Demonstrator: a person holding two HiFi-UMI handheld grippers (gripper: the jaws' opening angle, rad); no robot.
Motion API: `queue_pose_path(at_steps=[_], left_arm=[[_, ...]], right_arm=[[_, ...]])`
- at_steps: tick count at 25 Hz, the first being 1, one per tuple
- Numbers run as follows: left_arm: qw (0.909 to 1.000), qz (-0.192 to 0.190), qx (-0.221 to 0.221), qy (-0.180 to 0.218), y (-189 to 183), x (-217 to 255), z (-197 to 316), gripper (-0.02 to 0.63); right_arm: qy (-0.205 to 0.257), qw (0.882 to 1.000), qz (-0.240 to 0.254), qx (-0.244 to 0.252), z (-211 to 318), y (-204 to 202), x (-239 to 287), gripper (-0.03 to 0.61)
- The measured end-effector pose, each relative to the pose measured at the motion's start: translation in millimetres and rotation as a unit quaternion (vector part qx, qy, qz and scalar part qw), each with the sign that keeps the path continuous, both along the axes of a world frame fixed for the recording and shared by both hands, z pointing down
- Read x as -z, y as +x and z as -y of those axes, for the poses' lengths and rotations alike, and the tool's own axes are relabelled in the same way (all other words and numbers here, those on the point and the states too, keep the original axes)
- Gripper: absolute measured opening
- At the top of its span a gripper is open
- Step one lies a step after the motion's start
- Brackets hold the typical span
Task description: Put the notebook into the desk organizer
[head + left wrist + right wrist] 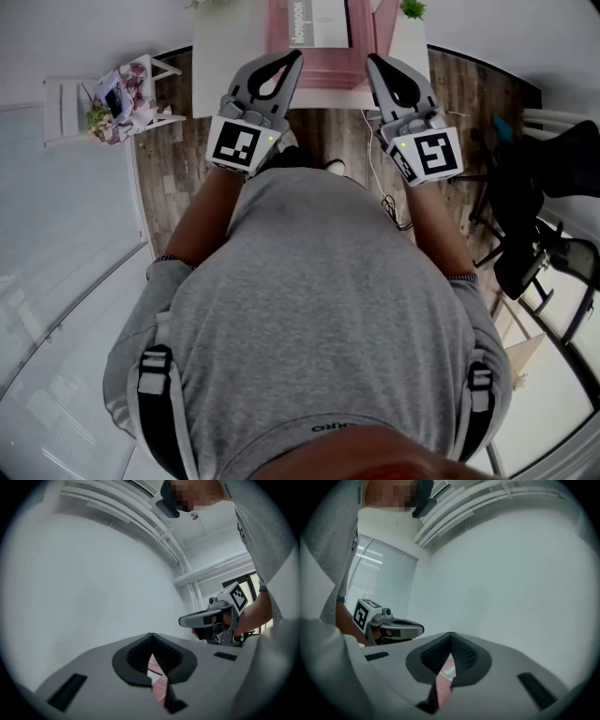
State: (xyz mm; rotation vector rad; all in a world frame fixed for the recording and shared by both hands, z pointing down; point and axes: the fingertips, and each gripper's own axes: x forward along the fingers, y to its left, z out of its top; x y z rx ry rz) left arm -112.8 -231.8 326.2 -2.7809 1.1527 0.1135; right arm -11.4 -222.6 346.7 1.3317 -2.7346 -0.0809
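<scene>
Pink and ribbed, the desk organizer (319, 73) sits on the white surface (220, 37) at the far edge of the head view. The notebook (326, 23) — pale cover, a lettered strip along one side — lies at its top; whether it rests inside the organizer or merely over it I cannot tell. The left hand-held gripper (297, 56) and right hand-held gripper (372, 59) point side by side toward the organizer — each with its jaws pressed together, pinching nothing. A person in a grey shirt holds both.
</scene>
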Motion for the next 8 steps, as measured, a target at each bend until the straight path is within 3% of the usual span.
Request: queue_pose_path(at_steps=[8], left_arm=[[1.0000, 0.001, 0.000, -0.002, -1.4, -3.9, 1.8, 0.017]], right_arm=[[0.000, 1.000, -0.003, -0.004, 2.2, 0.8, -3.0, 0.006]])
